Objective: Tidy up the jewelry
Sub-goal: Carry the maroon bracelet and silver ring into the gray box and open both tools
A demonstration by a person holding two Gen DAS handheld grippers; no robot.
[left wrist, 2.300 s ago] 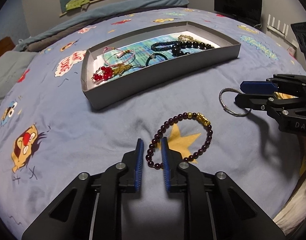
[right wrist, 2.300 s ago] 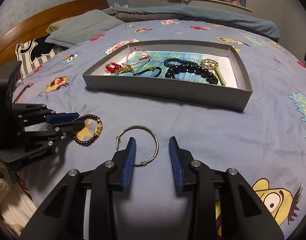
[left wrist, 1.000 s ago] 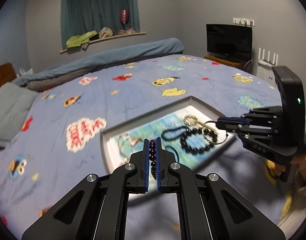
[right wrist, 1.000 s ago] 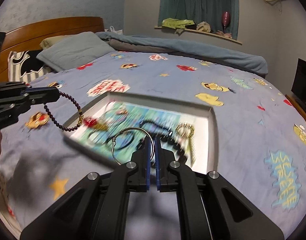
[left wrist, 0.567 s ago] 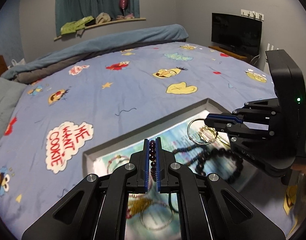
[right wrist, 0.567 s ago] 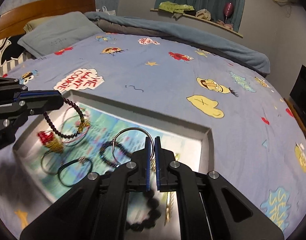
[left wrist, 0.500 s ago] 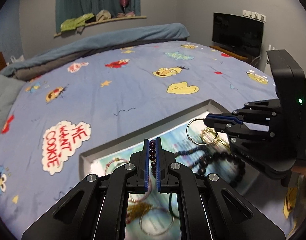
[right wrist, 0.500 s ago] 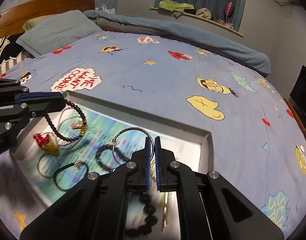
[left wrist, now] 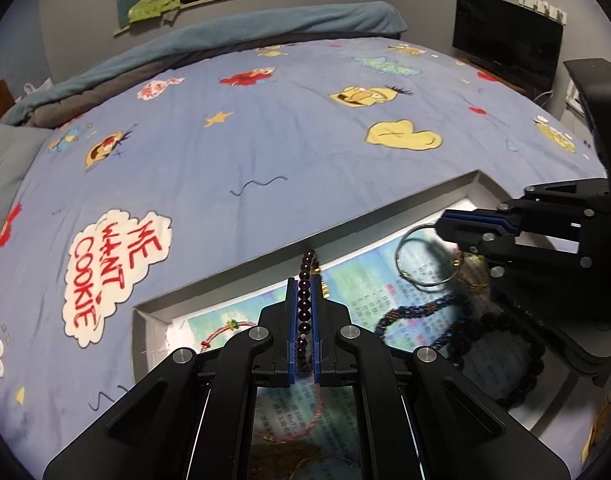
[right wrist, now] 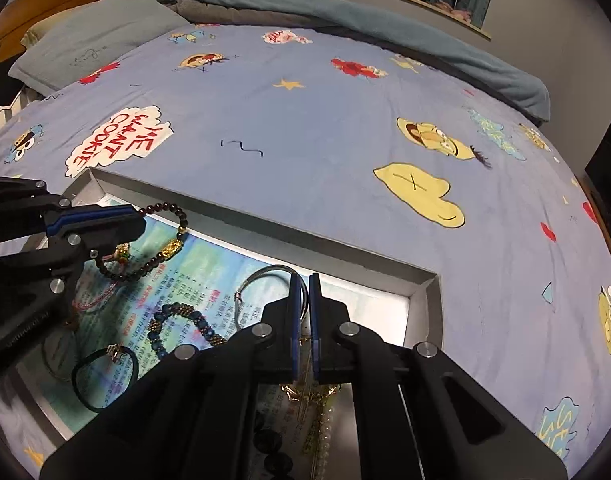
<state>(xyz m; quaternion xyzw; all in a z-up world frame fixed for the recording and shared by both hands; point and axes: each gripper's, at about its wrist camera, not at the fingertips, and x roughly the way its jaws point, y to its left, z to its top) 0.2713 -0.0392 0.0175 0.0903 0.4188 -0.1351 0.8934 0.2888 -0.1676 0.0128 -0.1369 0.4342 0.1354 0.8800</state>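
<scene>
A dark red bead bracelet with a gold charm hangs from my left gripper, which is shut on it above the left part of the grey tray. My right gripper is shut on a thin silver ring and holds it over the tray's right part. In the left wrist view the right gripper and the ring show at the right. The left gripper shows at the left of the right wrist view. The bracelet's lower loop hangs near the tray's printed paper lining.
The tray holds a blue bead bracelet, a black hair tie, a black bead bracelet, a pink cord bracelet and a gold piece. Around it lies the blue cartoon bedsheet; a pillow lies far left.
Both grippers closed on the bracelet and the ring, lifted them off the sheet, and moved forward and down over the tray. The views now tilt further down onto it.
</scene>
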